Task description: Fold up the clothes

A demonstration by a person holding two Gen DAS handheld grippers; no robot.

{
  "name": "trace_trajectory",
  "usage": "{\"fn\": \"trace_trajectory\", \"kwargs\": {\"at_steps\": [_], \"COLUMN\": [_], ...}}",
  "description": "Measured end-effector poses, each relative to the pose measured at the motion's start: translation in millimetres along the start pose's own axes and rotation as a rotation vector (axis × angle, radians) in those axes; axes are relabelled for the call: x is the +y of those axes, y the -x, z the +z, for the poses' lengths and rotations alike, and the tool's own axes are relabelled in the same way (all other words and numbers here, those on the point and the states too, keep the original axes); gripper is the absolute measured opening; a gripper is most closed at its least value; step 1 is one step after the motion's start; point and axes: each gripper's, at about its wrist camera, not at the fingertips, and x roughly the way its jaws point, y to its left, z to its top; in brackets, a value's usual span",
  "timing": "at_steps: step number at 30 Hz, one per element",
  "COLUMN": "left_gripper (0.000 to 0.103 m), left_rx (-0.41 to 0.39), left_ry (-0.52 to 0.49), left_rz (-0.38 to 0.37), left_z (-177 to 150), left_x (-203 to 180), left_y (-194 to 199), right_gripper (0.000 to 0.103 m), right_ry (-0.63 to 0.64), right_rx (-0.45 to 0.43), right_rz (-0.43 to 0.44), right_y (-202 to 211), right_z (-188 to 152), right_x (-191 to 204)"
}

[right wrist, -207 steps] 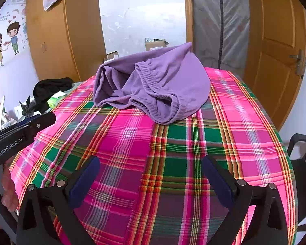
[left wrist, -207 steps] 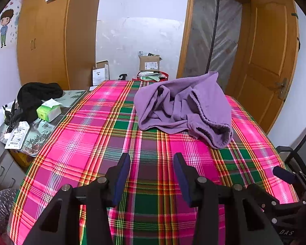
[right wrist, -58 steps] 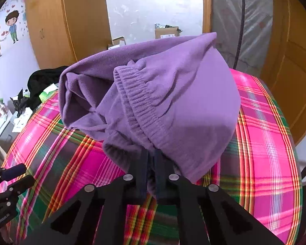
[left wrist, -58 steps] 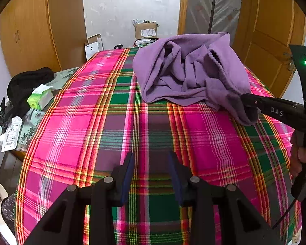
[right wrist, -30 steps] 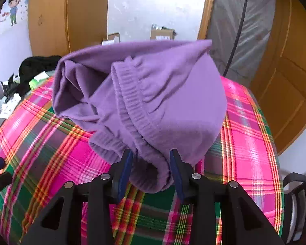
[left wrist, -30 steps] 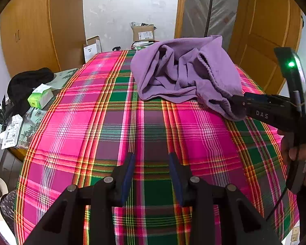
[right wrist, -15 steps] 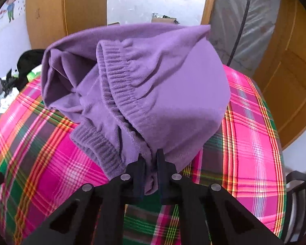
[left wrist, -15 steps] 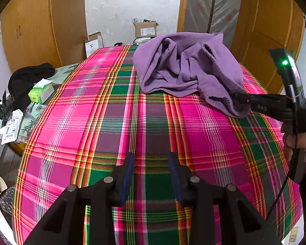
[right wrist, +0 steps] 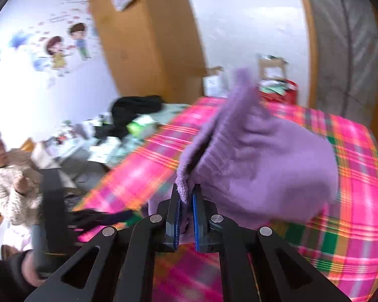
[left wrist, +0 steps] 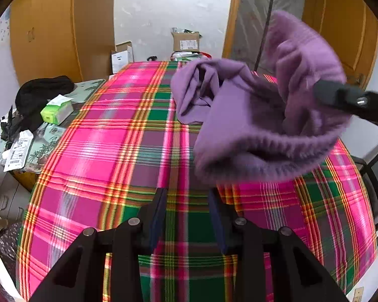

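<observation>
Ahead of the empty, parted left gripper (left wrist: pixel 187 201), a purple garment (left wrist: pixel 252 125) hangs lifted over the plaid table (left wrist: pixel 100 151). From the right wrist, right gripper (right wrist: pixel 186 196) clamps its hem (raise steadily so folds fall free).

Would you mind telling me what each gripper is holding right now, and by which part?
The right gripper pinches the purple garment by an edge fold near its ribbed band, lifting it off the plaid cloth. The left gripper holds nothing.
</observation>
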Motion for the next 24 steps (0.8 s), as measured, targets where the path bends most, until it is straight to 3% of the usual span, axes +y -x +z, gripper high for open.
{"fn": "trace_trajectory", "kwargs": {"at_steps": [6,10,15,17,19,24], "left_gripper": [0.035,0.035,0.035,0.035,0.035,0.035], "left_rx": [-0.031,-0.021,0.011,0.013,0.014,0.015], "left_ry": [0.054,0.089,0.113,0.115,0.12,0.151], "left_rz": [0.028,0.05,0.051,0.053,0.055,0.07], "left_z": [0.0,-4.7,-14.2,-17.6,-18.9,-19.6], "left_x": [21.6,38.1,50.3,51.4,55.6,65.6], "left_y": [16.0,15.9,9.5,9.2,7.5,9.2], "right_gripper": [0.009,0.013,0.018,0.032,0.037,0.038], "right_ry": [0.087,0.145,0.157,0.156,0.162,0.18], "right_rx": [0.017,0.089,0.13,0.122,0.117,0.077], "right_rz": [0.177,0.221,0.197,0.186,0.186,0.158], "right_y": [10.2,1.6,0.7,1.0,2.9,15.0], "right_z": [-2.4,-20.1,-32.1,-32.5,-33.3,-31.3], "right_x": [77.1,104.7,102.5,96.5,91.3,76.0]}}
